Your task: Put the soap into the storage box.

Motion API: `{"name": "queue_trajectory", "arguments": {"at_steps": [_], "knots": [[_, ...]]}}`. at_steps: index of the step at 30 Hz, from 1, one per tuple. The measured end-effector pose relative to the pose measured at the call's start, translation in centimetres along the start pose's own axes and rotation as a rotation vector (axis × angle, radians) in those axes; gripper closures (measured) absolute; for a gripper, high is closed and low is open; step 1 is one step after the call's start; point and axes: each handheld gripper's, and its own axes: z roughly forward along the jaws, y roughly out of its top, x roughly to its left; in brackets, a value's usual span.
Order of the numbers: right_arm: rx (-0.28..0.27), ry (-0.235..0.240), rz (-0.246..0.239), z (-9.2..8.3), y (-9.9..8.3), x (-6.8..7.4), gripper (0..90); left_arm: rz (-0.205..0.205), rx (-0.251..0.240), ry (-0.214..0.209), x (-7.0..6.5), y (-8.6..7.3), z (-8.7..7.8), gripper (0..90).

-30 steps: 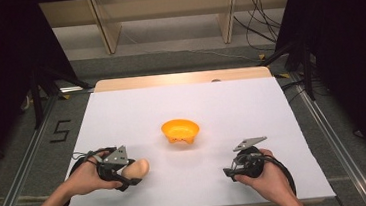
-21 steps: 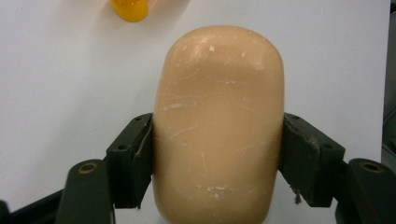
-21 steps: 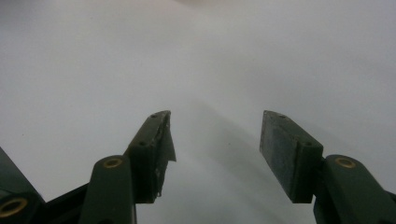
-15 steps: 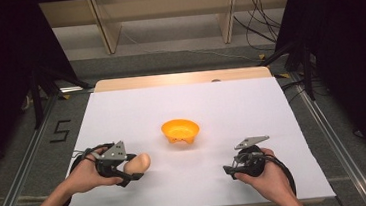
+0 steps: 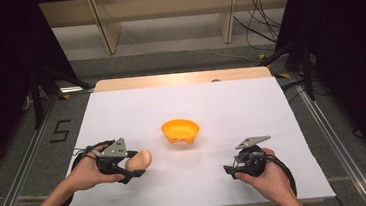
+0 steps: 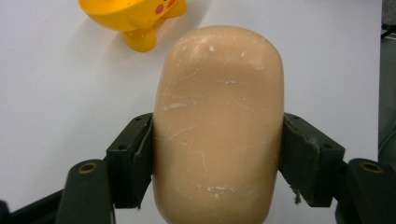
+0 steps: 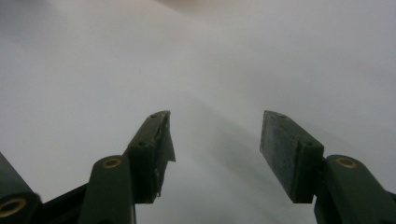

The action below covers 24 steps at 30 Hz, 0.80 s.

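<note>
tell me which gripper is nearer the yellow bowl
Left. The left gripper sits close beside the bowl, holding a tan piece; the right gripper rests farther off.

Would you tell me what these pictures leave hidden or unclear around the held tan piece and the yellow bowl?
- Tan piece: its near end is cut off by the bottom edge of the left gripper view.
- Yellow bowl: cut by that view's top edge; the printed face is partly lost.
- Bowl's inside: too small in the high view.
</note>
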Motion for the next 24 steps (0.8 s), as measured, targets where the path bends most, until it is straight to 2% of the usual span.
{"name": "queue_trajectory", "arguments": {"at_steps": [10,13,14,17,18,19,24], "knots": [[-0.005,-0.001,-0.001,0.0,0.0,-0.1,43.6,0.013,-0.018,-0.007,0.4,0.8,0.1,31.9],[-0.005,-0.001,-0.001,0.0,-0.1,-0.1,43.5,0.006,-0.035,-0.001,0.4,0.9,0.2,31.9],[-0.015,-0.001,0.006,0.1,-0.1,0.0,43.4,0.012,-0.034,-0.012,0.5,1.1,0.3,31.9],[-0.016,-0.001,0.006,0.1,-0.1,0.0,43.4,0.011,-0.033,-0.003,0.5,1.3,0.3,31.9],[-0.003,0.0,0.003,0.0,-0.1,0.0,43.3,0.013,-0.037,-0.011,0.6,1.3,0.4,31.9],[-0.003,0.001,0.001,0.0,-0.1,0.0,43.3,0.028,-0.037,-0.015,0.7,1.4,0.4,31.9],[0.0,0.002,0.003,0.1,-0.1,0.0,43.3,0.025,-0.037,-0.01,0.9,1.9,0.4,31.9]]}}
